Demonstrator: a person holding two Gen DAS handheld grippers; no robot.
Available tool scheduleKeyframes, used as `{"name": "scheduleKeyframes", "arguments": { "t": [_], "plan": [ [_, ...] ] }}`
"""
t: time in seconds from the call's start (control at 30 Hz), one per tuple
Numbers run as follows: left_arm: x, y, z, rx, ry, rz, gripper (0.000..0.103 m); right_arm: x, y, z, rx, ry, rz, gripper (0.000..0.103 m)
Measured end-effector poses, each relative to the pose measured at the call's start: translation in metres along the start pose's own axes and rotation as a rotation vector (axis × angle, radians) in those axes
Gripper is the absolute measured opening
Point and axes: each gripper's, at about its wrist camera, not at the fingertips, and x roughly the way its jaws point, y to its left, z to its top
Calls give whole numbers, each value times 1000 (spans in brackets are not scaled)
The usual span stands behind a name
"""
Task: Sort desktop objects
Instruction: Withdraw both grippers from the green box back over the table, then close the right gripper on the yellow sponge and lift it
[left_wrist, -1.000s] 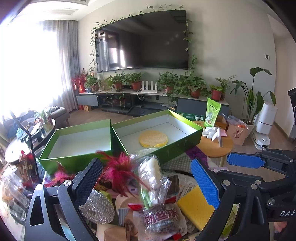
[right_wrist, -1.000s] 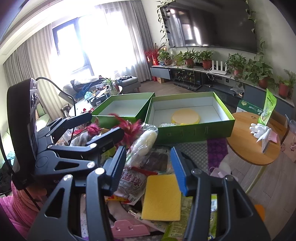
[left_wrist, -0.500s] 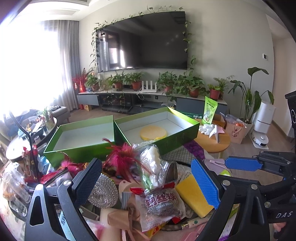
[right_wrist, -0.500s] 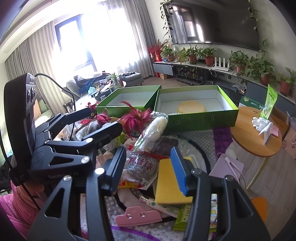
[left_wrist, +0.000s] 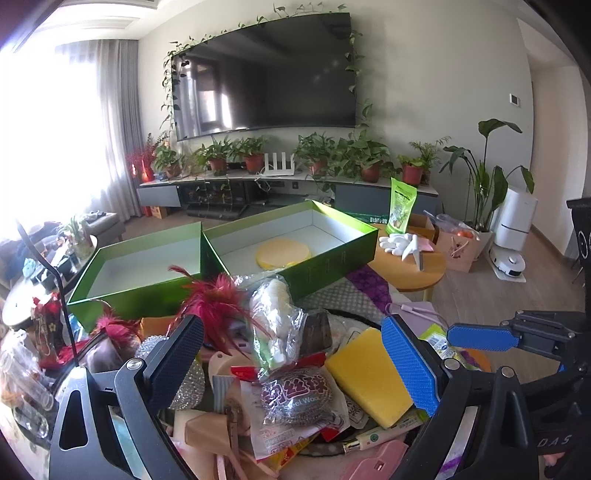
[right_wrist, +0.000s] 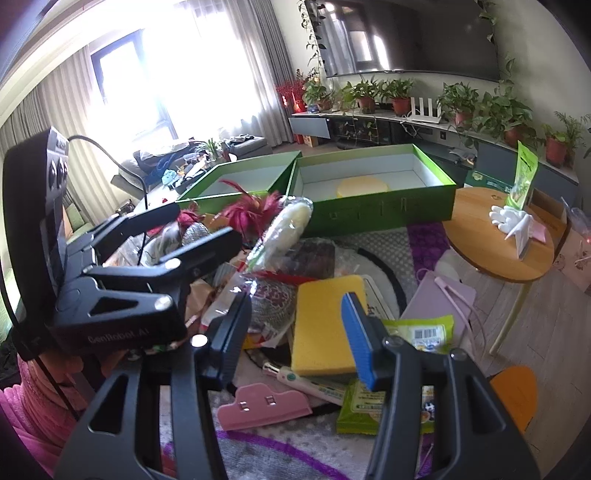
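A heap of small objects lies before two open green boxes. The left box (left_wrist: 147, 266) is bare; the right box (left_wrist: 332, 266) holds a yellow round disc (left_wrist: 283, 253). My left gripper (left_wrist: 293, 360) hangs open over a steel-wool packet (left_wrist: 295, 395), with red feathers (left_wrist: 218, 306) and a clear bag (left_wrist: 275, 317) just beyond. My right gripper (right_wrist: 295, 341) is open too, low over a yellow sponge (right_wrist: 325, 325) that lies flat under its blue pad, not pinched. Each gripper shows at the edge of the other's view.
A pink clip (right_wrist: 264, 404), a white tube (right_wrist: 303, 384), a green packet (right_wrist: 388, 402) and a lilac pad (right_wrist: 439, 299) lie near the right gripper. A round wooden table (right_wrist: 491, 254) with white gloves (right_wrist: 508, 216) stands to the right. A silver scrubber (left_wrist: 188, 380) sits by the left finger.
Both grippers have drawn back a little and sunk, so more of the near heap shows and the boxes sit higher in view. Neither gripper's jaws have visibly changed.
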Motion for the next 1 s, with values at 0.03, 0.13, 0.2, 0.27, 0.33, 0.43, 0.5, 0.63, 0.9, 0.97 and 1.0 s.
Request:
{"name": "scheduleKeyframes", "arguments": {
  "t": [0.03,0.13,0.2,0.27,0.33,0.43,0.5,0.63,0.9,0.97,1.0],
  "plan": [
    [1,0,0,-1,2,2,97,2,-1,-2,-3,7,-10,52],
    [6,1,-1,-5,10,7,97,8,-4,-9,0,26,-16,57],
    [11,1,-2,-7,21,6,97,12,-7,-12,10,38,-11,57],
    [16,0,-2,-3,31,1,97,17,-11,-16,22,53,-9,57],
    [19,-2,-2,5,36,-3,97,21,-15,-19,34,64,-12,57],
    [23,-6,-1,12,36,-9,97,25,-19,-22,34,80,-33,59],
    [25,-6,0,9,33,-13,97,29,-18,-25,15,87,-52,64],
    [27,0,1,-15,34,-10,97,33,-13,-29,-25,88,-61,79],
    [25,13,0,-41,31,10,97,46,-8,-39,-45,126,-57,87],
    [25,15,0,-42,29,13,97,50,-8,-41,-45,139,-65,87],
    [24,15,-1,-43,29,13,97,51,-8,-42,-45,143,-67,87]
  ]
}}
